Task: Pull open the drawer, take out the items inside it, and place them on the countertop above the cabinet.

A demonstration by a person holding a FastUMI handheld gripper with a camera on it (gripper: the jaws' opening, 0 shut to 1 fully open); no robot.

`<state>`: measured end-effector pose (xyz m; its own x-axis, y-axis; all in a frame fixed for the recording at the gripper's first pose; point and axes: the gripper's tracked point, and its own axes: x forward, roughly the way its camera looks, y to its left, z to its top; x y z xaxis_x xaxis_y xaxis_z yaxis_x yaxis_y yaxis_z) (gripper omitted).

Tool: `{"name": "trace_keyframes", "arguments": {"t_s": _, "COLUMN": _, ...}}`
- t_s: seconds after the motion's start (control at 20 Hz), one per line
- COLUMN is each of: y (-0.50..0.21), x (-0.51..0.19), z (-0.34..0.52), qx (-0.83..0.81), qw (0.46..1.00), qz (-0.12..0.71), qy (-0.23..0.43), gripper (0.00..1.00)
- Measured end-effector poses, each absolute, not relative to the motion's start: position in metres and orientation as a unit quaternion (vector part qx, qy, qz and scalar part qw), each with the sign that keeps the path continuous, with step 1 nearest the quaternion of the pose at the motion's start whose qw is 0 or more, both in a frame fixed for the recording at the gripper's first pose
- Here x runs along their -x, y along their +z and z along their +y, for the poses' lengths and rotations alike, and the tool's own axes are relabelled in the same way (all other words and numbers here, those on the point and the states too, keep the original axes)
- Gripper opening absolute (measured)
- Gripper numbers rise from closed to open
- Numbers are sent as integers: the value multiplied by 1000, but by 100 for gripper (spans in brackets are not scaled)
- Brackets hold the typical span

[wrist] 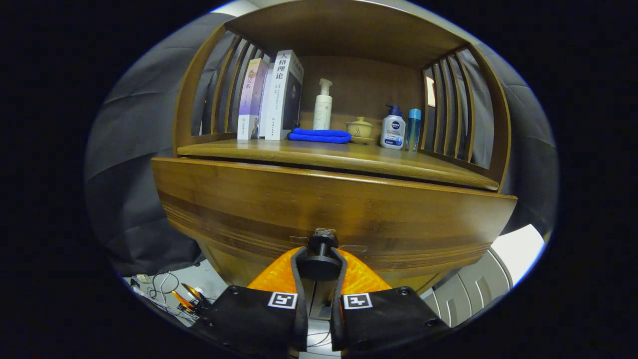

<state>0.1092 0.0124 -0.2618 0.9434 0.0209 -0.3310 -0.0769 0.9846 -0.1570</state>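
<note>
A wooden cabinet's drawer front (pixel 329 209) curves across the view just ahead of me, with a narrow dark gap along its top edge under the countertop (pixel 344 158). A black knob (pixel 321 249) sticks out from the drawer's lower middle. My gripper (pixel 319 259) has its two orange-backed fingers (pixel 294 271) closed around that knob, one on each side. The inside of the drawer is hidden.
On the countertop stand two upright books (pixel 273 97), a white pump bottle (pixel 323 105), a folded blue cloth (pixel 319 135), a small lidded ceramic pot (pixel 360 129), a white-and-blue pump bottle (pixel 394 128) and a slim blue bottle (pixel 413 128). Slatted wooden sides (pixel 451 107) flank the shelf. Cables (pixel 164 289) lie on the floor.
</note>
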Motion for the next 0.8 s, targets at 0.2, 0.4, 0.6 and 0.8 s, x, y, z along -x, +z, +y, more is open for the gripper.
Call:
{"name": "trace_keyframes", "arguments": {"t_s": 0.2, "y": -262, "x": -88, "z": 14, "qx": 66, "qw": 985, "qz": 157, "qy": 26, "gripper": 20}}
{"name": "trace_keyframes", "arguments": {"t_s": 0.4, "y": -262, "x": -75, "z": 14, "qx": 82, "qw": 983, "qz": 159, "qy": 40, "gripper": 20}}
{"name": "trace_keyframes", "arguments": {"t_s": 0.6, "y": -263, "x": -63, "z": 14, "qx": 80, "qw": 982, "qz": 165, "qy": 51, "gripper": 20}}
{"name": "trace_keyframes", "arguments": {"t_s": 0.8, "y": -263, "x": -54, "z": 14, "qx": 87, "qw": 982, "qz": 161, "qy": 50, "gripper": 20}}
